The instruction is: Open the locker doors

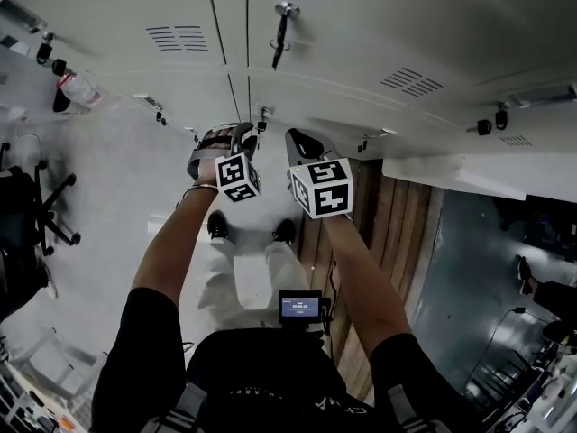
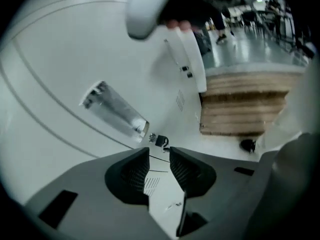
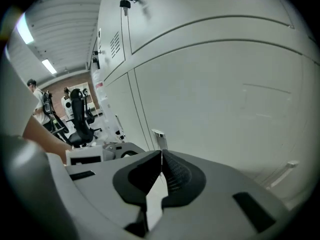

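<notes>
A bank of pale grey locker doors [image 1: 361,25] fills the top of the head view, with a dark hanging handle [image 1: 279,39] and small latches [image 1: 261,120] along the seams. My left gripper [image 1: 233,136] is close to a lower door and stands open by a narrow gap. In the left gripper view only the door shows between its jaws [image 2: 159,156], with a shiny metal handle [image 2: 115,111] and a small dark lock [image 2: 160,140] just beyond the tips. My right gripper [image 1: 303,142] is shut with nothing between its jaws [image 3: 161,156]. A small metal latch tab [image 3: 159,135] sits just past its tips.
A wooden panelled surface [image 1: 388,233] lies to the right of the lockers. A white door-like panel [image 2: 192,59] juts out further along the row. An office chair [image 1: 36,206] stands at the left. The person's shoes [image 1: 216,226] are on the pale floor below the grippers.
</notes>
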Available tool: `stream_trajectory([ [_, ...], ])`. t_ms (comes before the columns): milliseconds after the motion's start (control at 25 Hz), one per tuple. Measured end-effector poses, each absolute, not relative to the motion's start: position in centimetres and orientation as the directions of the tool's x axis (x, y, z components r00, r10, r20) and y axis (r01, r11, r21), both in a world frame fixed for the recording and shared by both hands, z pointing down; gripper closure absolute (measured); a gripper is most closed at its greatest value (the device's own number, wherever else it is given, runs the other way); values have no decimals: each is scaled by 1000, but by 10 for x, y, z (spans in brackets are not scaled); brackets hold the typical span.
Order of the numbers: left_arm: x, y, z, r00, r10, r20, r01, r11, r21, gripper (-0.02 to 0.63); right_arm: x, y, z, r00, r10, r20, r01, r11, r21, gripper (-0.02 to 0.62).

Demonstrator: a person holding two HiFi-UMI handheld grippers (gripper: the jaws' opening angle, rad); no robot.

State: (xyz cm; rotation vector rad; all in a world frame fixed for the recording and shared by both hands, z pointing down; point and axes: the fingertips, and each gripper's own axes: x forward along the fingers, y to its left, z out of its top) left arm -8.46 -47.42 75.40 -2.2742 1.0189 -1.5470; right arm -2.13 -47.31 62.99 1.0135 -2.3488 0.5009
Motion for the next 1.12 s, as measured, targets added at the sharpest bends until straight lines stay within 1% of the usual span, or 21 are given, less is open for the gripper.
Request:
stream_trajectory([
  [80, -98, -468, 739, 277, -642, 715, -599, -697, -394, 472, -35, -478, 639, -597, -540, 594, -735, 665, -134, 565],
  [120, -105, -466, 731, 317, -641, 699, -690, -662, -293, 477, -43, -480, 644, -604, -533, 592, -727, 673, -136, 565],
  [160, -113, -464, 721, 360, -645, 674, -766, -617, -182, 501, -50, -483, 649, -611, -527, 591, -719, 682, -135, 565],
  [200, -120, -462, 709, 400, -655, 641, -816, -573, -77, 565, -58, -485, 653, -617, -522, 588, -711, 691, -133, 565],
  [240, -126, -461, 696, 437, -668, 602, -840, -542, 9, 572, -64, -487, 657, -622, -520, 586, -705, 697, -131, 564],
  [320, -131, -456, 672, 503, -681, 532, -842, -526, 123, 583, -77, -493, 664, -626, -522, 579, -704, 698, -133, 563],
  [440, -136, -447, 648, 561, -683, 468, -819, -540, 194, 584, -92, -501, 674, -606, -541, 583, -727, 674, -131, 563],
  [640, -138, -433, 632, 611, -660, 437, -783, -587, 206, 584, -94, -513, 684, -524, -605, 599, -796, 599, -92, 555],
  [800, -142, -424, 627, 644, -642, 417, -759, -606, 239, 583, -99, -515, 689, -508, -612, 606, -797, 601, -62, 543],
  [1000, -145, -417, 622, 674, -615, 408, -731, -635, 251, 583, -97, -519, 692, -460, -647, 608, -819, 574, -9, 544],
  [1120, -144, -417, 618, 684, -607, 406, -721, -647, 248, 583, -96, -516, 690, -453, -644, 616, -821, 570, -8, 545],
])
